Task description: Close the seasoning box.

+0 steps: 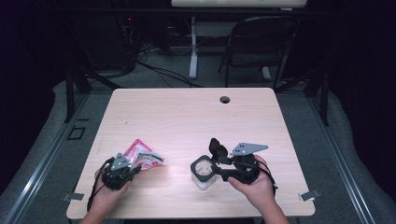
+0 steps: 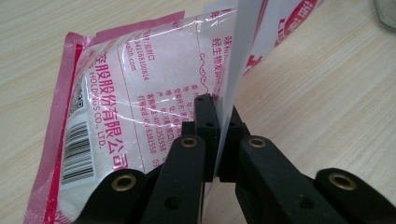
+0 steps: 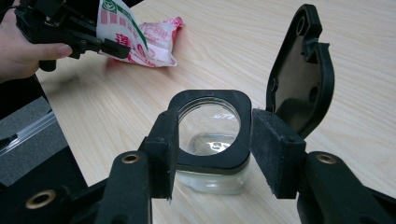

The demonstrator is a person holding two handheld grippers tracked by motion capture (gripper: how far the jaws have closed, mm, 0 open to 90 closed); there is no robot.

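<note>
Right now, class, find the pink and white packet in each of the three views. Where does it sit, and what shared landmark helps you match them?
High view: the packet lies at lower left, at the left gripper.
Left gripper view: it spreads across the left and top, its edge pinched between the closed jaws.
Right gripper view: top left.
Shared landmark: the pale wooden table.

"HOLDINGS CO., LTD." on packet (image 2: 140, 93)

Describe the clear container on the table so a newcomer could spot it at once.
On the light wooden table, look to the near edge, right of centre, where the right tool grips it. The small clear jar has a square black rim and a hinged black lid standing open. The only other item, a pink and white printed pouch, lies farther left.
</note>
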